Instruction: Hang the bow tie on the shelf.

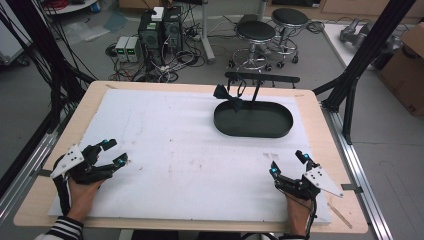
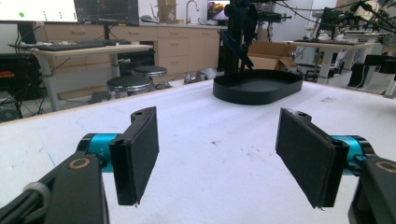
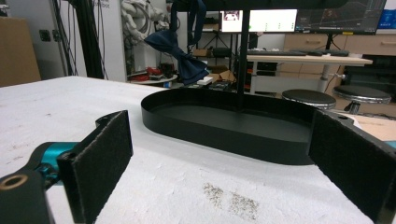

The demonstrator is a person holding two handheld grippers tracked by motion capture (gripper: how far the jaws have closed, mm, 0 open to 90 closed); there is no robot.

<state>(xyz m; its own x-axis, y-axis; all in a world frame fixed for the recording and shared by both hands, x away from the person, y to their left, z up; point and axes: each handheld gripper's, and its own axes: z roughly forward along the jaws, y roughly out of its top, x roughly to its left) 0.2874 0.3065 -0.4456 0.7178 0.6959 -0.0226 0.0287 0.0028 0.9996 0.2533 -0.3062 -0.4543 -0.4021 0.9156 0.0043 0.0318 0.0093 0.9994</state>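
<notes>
The left gripper (image 1: 113, 152) rests low at the near left corner of the white mat (image 1: 170, 145), its jaws spread apart with bare mat between them; in the left gripper view the two black pads (image 2: 140, 154) stand well apart and hold nothing. The right gripper (image 1: 288, 164) sits at the near right of the mat, jaws likewise parted and empty, and in the right gripper view its pads (image 3: 100, 163) frame the open mat ahead. Both grippers point toward the far side of the table (image 1: 320, 125). There, right of centre on the mat, stands a black oval tray (image 1: 253, 131) with a low wall. A thin post (image 1: 257, 90) rises from the tray's far edge to a black crossbar (image 1: 270, 78). A dark blue bow tie (image 1: 227, 98) hangs from the left part of that bar, dangling at the tray's far left rim; in the right gripper view the bow tie (image 3: 180, 58) hangs tilted above the rim by its strap, clear of the tray floor. The tray is well apart from both grippers. Faint dark smudges (image 3: 231, 198) mark the mat just ahead of the right gripper. A striped sleeve (image 1: 62, 229) shows at the left wrist
</notes>
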